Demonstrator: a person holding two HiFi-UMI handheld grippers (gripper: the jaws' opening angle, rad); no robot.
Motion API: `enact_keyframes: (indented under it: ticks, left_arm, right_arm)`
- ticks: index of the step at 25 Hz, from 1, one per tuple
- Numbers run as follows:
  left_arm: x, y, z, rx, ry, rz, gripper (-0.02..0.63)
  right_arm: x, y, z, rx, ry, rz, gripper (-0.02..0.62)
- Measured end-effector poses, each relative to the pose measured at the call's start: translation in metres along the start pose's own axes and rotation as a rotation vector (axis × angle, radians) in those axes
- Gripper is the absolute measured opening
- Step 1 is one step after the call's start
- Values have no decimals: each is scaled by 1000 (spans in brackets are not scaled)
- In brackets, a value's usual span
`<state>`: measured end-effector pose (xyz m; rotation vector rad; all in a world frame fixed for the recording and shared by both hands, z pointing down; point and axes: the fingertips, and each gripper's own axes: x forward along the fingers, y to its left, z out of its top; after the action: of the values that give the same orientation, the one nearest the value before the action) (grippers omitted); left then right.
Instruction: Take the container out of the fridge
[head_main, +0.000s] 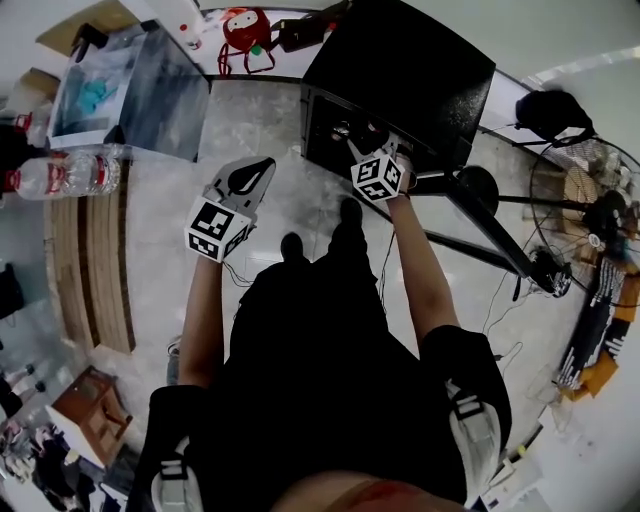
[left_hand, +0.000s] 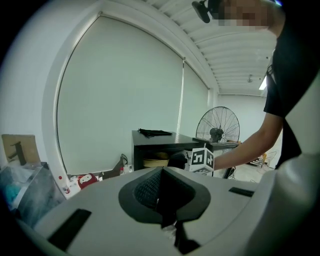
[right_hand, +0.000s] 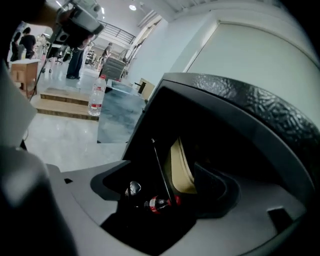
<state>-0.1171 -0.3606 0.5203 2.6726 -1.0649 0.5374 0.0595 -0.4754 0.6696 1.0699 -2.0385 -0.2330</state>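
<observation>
Pale glossy flooring and a white roller blind frame the work area. In the head view the person faces a low black fridge (head_main: 400, 70) at 1 o'clock, and its front is open.

1. Task item. The tan container (right_hand: 181, 167) stands inside the dark fridge cavity. In the right gripper view it sits in the jaw gap, toward the 1 o'clock side. A small red-banded bottle (right_hand: 157, 203) lies just beside it at 7 o'clock, lower in the cavity.

2. Right gripper (right_hand: 167, 187). It is inserted into the fridge opening. The jaws stand apart with no clamping on the container wall. The right-hand pad is near the container, but whether it touches cannot be told.

3. Left gripper (left_hand: 161, 192). The jaws are pressed together with nothing between them. It is held at 11 o'clock in the head view, well apart from the fridge and idle.

4. Surroundings. A clear plastic box (head_main: 130, 85) sits at 10 o'clock, with a water bottle (head_main: 65, 172) near it. A floor fan (left_hand: 217, 131) stands behind the fridge.

Step in hand (judgement): approach to the grasp, with the container not yet secured.

Next move (judgement): advance until the jaws straddle the container wall, then close firmly. Withdraw level through the opening, clear of the small bottle and the upper edge of the cavity
</observation>
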Motion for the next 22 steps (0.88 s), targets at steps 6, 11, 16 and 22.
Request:
enact_keyframes:
  ticks: [6,11,16,22]
  left_arm:
    - [-11,2,-7,3,16,19,17]
    - [-19,4,-7,-1,16,31,17]
    - [-24,7,-9,-5,10,45,17]
    - [-29,11,-6,-7,-5,58,17]
  right_arm:
    - [20,-16,-1,-39,17,-40,380]
    - [35,-21,-5,-35,64,-18,332]
    - [36,-25,-7,-62,84,-55,237]
    - [26,-31,-2,-97,67,-126,32]
